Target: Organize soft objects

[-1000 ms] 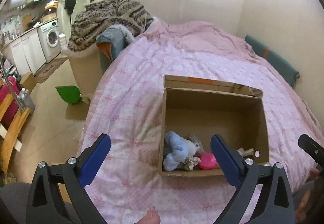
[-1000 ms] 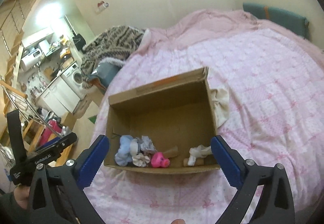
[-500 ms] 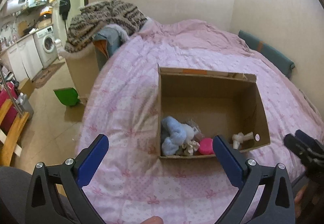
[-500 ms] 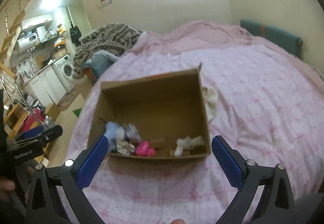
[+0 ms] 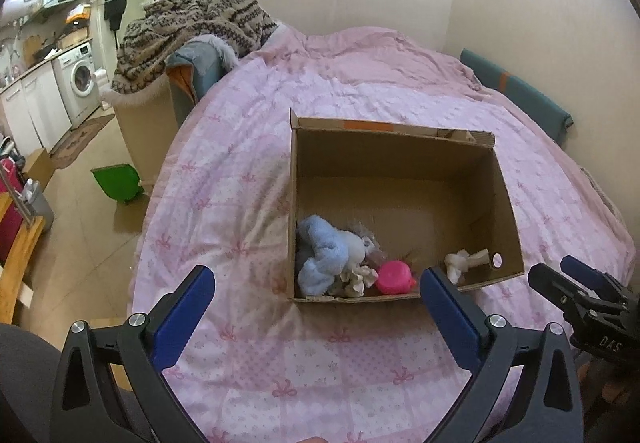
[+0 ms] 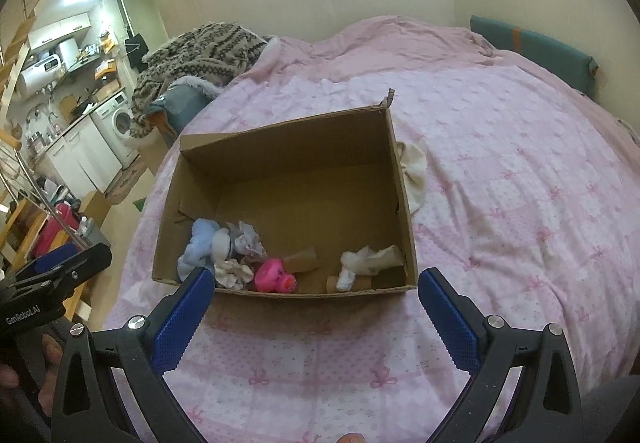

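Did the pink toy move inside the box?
No. The pink toy lies by the cardboard box's near wall, between the blue plush and white cloth, as before. Only the cameras pulled back.

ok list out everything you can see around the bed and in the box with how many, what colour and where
cardboard box: one, brown, open, on the bed
blue plush toy: one, light blue, box's near left corner
crumpled cloths: a few, white and grey, beside the plush
pink toy: one, bright pink, near wall of box, middle
white cloth in box: one, near right corner
cream cloth: one, on the bed against the box's right side
bedspread: one, pink, bow print
patterned blanket: one, brown and cream, heaped left of the bed
dustpan: one, green, on the floor
washing machine: one, white, far left
left gripper: blue pads, open, empty
right gripper: blue pads, open, empty
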### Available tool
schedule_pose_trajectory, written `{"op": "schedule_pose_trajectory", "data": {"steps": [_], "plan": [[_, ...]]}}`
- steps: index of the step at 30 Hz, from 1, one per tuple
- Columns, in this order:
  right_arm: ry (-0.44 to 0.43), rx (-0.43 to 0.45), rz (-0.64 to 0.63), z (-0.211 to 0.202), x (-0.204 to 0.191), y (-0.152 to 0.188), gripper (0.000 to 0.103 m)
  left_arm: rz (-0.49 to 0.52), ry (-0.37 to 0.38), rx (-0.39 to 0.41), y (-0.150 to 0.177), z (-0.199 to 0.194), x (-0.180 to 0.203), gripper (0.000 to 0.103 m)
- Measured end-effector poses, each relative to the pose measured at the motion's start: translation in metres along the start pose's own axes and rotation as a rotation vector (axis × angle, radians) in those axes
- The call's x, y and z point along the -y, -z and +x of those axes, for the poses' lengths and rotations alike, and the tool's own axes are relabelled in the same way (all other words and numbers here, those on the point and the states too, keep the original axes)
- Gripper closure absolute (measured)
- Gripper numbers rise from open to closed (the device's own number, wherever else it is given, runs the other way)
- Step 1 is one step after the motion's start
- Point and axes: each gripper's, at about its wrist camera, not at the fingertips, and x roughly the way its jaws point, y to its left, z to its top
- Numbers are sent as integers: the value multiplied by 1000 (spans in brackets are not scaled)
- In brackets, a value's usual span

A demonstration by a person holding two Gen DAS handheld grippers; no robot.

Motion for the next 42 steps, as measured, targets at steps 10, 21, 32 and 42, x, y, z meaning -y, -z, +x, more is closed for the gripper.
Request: {"op": "schedule_pose_trajectory", "data": {"steps": [10, 21, 32, 42], "plan": [[16, -4, -8, 0, 0, 0, 0, 11, 13, 11, 1, -5, 3, 1], [33, 3, -17, 1, 1, -1, 0, 10, 35, 1, 1, -5, 3, 1], [41, 19, -9, -3, 3, -3, 0, 9, 33, -2, 1, -5, 3, 1], [42, 24, -8, -3, 3, -3, 0, 10, 31, -4, 1, -4, 3, 1]]}}
